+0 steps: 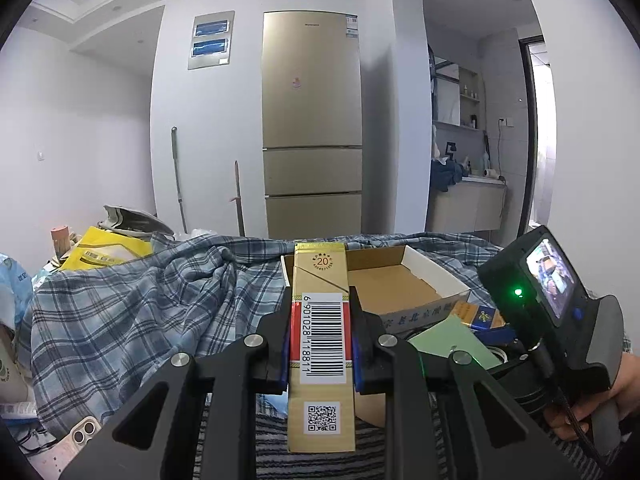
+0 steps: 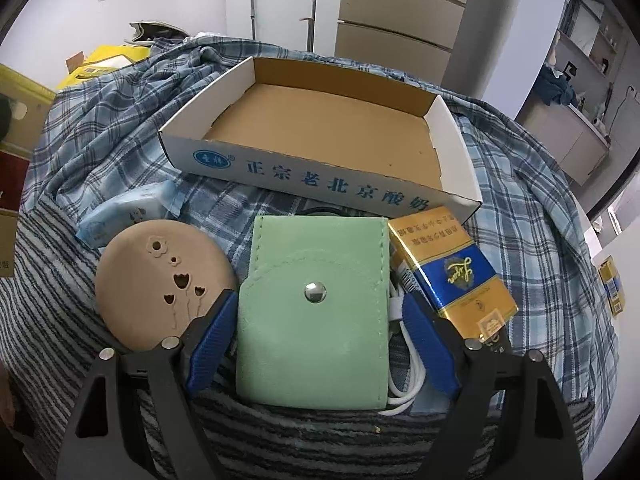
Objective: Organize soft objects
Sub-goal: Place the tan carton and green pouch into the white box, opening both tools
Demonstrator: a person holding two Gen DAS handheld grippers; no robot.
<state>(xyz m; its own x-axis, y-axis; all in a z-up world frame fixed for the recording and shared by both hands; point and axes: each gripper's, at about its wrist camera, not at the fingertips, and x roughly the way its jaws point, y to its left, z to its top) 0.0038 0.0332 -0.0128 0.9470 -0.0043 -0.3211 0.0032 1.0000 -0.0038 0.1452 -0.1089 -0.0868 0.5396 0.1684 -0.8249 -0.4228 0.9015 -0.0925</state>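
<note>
pouch (image 2: 316, 312) is soft green felt, snap-fastened.

The left gripper (image 1: 321, 344) points nearly level, its jaws clamped tight. The right gripper (image 2: 316, 336) tilts steeply downward, its blue-padded fingers (image 2: 212, 340) spread apart and pressing on nothing; a hand (image 1: 592, 412) grips its black handle.

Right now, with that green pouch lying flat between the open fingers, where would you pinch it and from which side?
I would grip the green pouch across its two long side edges, coming down from above with the right hand-held gripper. It lies flat, snap up, and is narrow enough to fit between the fingers. The white cable hugs its right edge, so that finger may catch it.
</note>
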